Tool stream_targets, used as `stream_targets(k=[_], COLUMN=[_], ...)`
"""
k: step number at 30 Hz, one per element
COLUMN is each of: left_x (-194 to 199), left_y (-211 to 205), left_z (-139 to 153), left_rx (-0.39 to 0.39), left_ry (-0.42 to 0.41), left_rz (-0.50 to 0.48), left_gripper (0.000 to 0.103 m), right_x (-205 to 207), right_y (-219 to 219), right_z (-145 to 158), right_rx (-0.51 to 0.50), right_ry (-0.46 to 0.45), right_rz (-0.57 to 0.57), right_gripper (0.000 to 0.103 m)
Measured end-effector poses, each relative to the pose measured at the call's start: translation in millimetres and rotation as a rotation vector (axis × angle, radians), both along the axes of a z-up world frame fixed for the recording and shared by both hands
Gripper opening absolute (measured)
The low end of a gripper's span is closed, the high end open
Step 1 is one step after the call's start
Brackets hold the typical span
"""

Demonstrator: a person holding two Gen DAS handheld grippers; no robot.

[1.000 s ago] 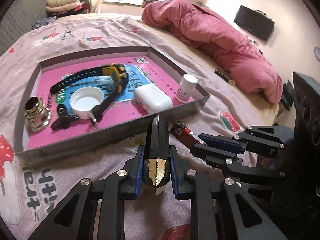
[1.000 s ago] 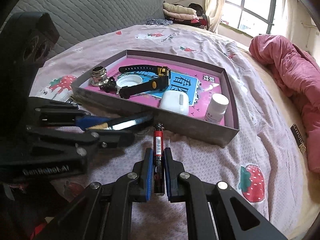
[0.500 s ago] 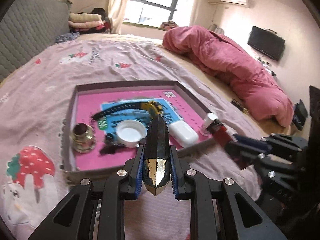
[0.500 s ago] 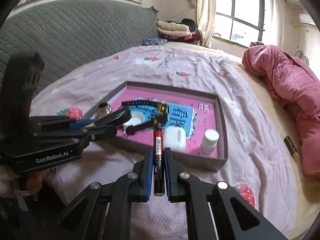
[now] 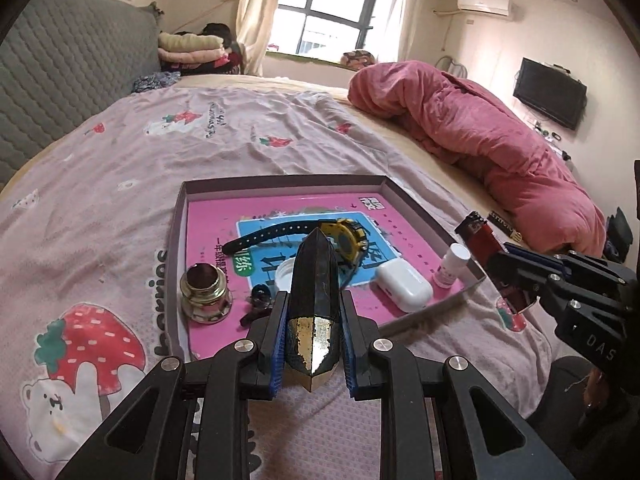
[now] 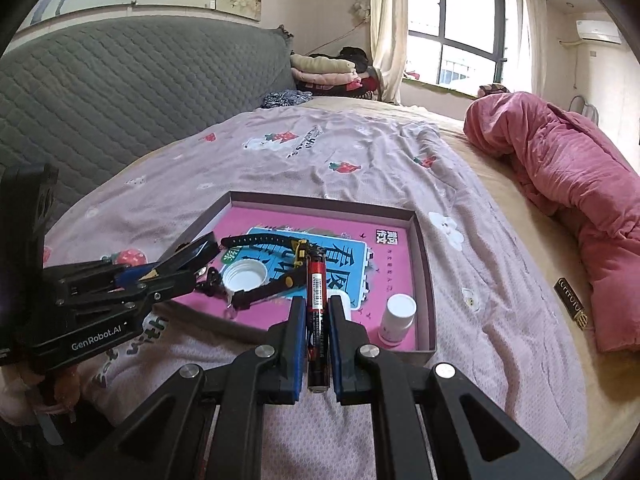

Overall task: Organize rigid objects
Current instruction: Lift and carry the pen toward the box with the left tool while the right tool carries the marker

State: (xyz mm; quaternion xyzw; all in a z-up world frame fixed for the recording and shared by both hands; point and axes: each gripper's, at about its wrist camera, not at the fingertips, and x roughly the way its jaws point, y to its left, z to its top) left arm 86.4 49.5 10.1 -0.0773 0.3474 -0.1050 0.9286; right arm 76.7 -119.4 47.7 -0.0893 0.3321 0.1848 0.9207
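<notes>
A: What sits at twelve o'clock?
B: A dark-framed window [image 5: 334,10], pale curtains [image 5: 256,8] beside it.
A: And toward two?
B: A rumpled pink quilt [image 5: 480,148] on the bed, a black television [image 5: 550,92] on the wall beyond, an air conditioner [image 5: 485,4] higher up.
A: At ten?
B: A grey quilted headboard [image 5: 60,76], with folded clothes [image 5: 192,50] stacked near its far end.
A: Underneath everything?
B: A mauve strawberry-print sheet [image 5: 120,168].

Soft daylight is admitted through the window [image 5: 326,12] at 12 o'clock, where the panes are blown out. Both views are sharp, strongly bowed by fisheye distortion, and vignetted black at the corners.
</notes>
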Motion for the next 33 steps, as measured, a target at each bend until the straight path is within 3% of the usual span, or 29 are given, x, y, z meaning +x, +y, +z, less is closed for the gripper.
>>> stream_targets(k=[16, 28, 33], left_x=[17, 47, 54], left_y=[-20, -37, -45], left_z=[-8, -22, -28], left_rx=[-0.029, -0.095, -0.077], left_ry=[0.014, 0.042, 0.042], left_rz=[-0.01, -0.002, -0.009], left_gripper=[0.023, 0.023, 0.023], right_x=[22, 39, 45], right_y=[-1, -7, -9], right_z=[-4, -16, -23], right_rx=[0.023, 0.053, 0.056], right_ry=[-0.017, 0.0, 0.018], right_rz=[-0.034, -0.061, -0.069], right_gripper=[0.011, 0.011, 0.011])
